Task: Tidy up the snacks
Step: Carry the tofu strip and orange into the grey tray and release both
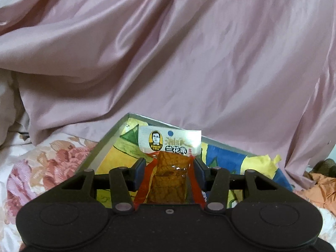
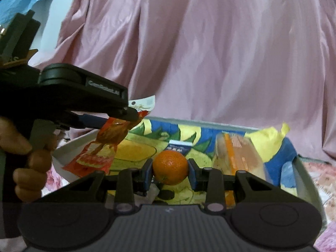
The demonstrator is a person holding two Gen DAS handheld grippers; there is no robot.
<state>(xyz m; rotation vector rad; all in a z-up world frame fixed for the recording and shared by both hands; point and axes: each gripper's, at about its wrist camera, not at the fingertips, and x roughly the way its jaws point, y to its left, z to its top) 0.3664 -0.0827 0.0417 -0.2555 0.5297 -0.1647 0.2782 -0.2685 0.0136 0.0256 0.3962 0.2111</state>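
Snack packet [image 1: 168,168], clear with red edges and a white header, is clamped between the pads of the left gripper [image 1: 169,171] and held above the tray [image 1: 105,142]. Right gripper [image 2: 170,171] is clenched on an orange [image 2: 170,167], also above the tray, near a clear packet with orange print [image 2: 237,153]. Pink cloth [image 1: 189,52] hangs behind the tray.
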